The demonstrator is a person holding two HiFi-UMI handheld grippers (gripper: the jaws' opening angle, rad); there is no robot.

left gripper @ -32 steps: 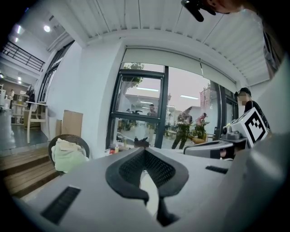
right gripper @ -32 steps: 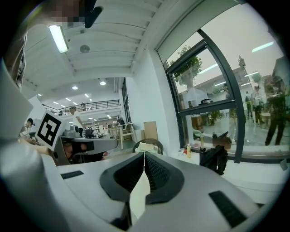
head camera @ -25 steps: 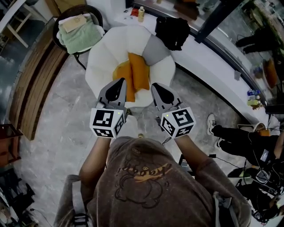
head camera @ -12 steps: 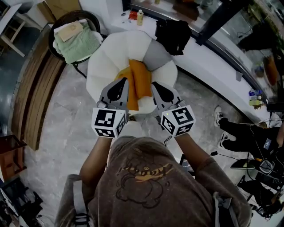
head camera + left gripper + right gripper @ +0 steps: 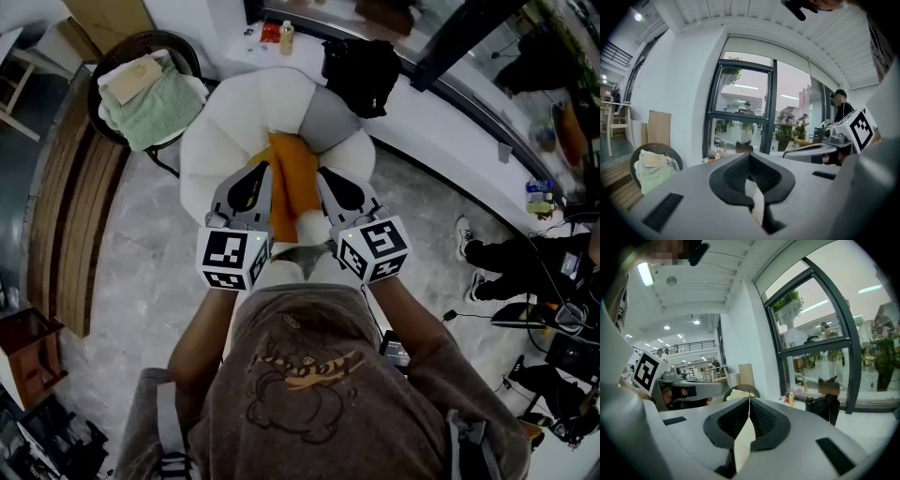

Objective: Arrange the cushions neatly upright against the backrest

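A white petal-shaped armchair (image 5: 217, 136) stands ahead of me on the marble floor. An orange cushion (image 5: 292, 169) lies lengthwise on its seat, with a second, darker orange cushion (image 5: 254, 161) partly under it at the left. A grey cushion (image 5: 326, 120) leans against the backrest at the right. My left gripper (image 5: 260, 172) hovers over the seat's left side and my right gripper (image 5: 323, 175) over its right, the orange cushion between them. Both are shut with nothing held. In the gripper views, the left gripper (image 5: 750, 158) and right gripper (image 5: 749, 403) point level toward the window.
A round wicker chair with a green towel (image 5: 150, 89) stands left of the armchair. Behind it runs a white ledge (image 5: 441, 141) with a black bag (image 5: 362, 64) and a small bottle (image 5: 286, 36). A wooden bench (image 5: 70, 216) lies left. A person's legs (image 5: 506, 258) are at the right.
Both grippers have moved forward together toward the armchair and now reach over its seat, either side of the orange cushion. Their jaws stay shut.
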